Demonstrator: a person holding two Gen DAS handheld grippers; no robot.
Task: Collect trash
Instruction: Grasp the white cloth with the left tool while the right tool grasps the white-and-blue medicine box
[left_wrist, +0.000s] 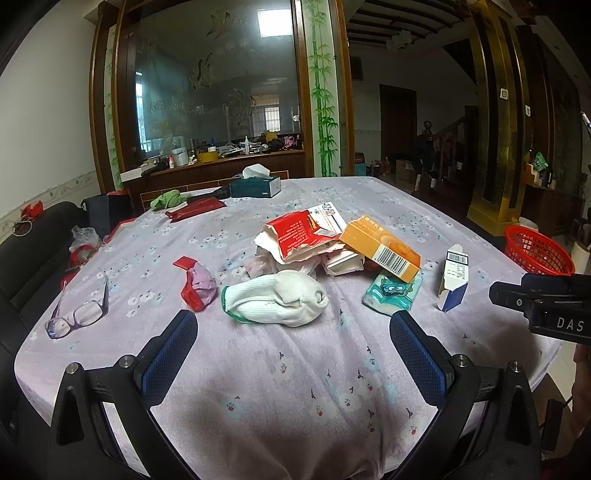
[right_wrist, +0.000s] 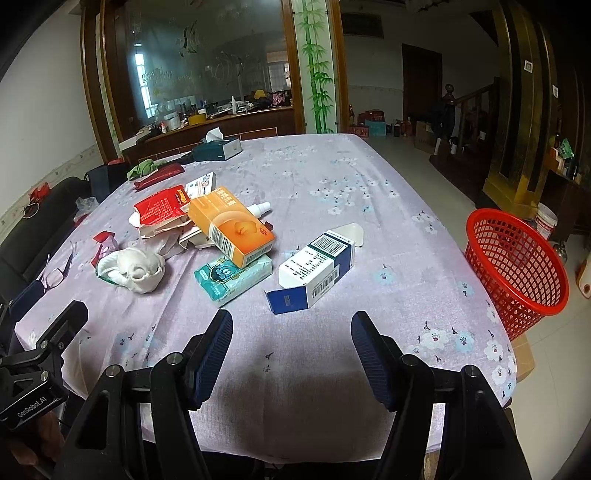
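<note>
Litter lies on a lilac flowered tablecloth (left_wrist: 295, 376). A balled white glove (left_wrist: 280, 301) (right_wrist: 135, 271) sits just beyond my open left gripper (left_wrist: 293, 325). Behind it are a torn red carton (left_wrist: 299, 236) (right_wrist: 162, 210), an orange box (left_wrist: 380, 249) (right_wrist: 231, 227), a teal tissue pack (left_wrist: 393, 293) (right_wrist: 232, 278) and a red-and-pink wrapper (left_wrist: 197, 282). A white-and-blue box (right_wrist: 317, 267) (left_wrist: 453, 278) with an open flap lies ahead of my open right gripper (right_wrist: 291, 326). A red mesh basket (right_wrist: 517, 266) (left_wrist: 537, 251) stands off the table's right edge.
Glasses (left_wrist: 77, 314) rest near the left table edge. At the far end lie a tissue box (left_wrist: 255, 184), a green cloth (left_wrist: 168, 199) and a red packet (left_wrist: 195, 208). A black chair (left_wrist: 33, 251) stands to the left. My right gripper's body (left_wrist: 546, 299) shows in the left wrist view.
</note>
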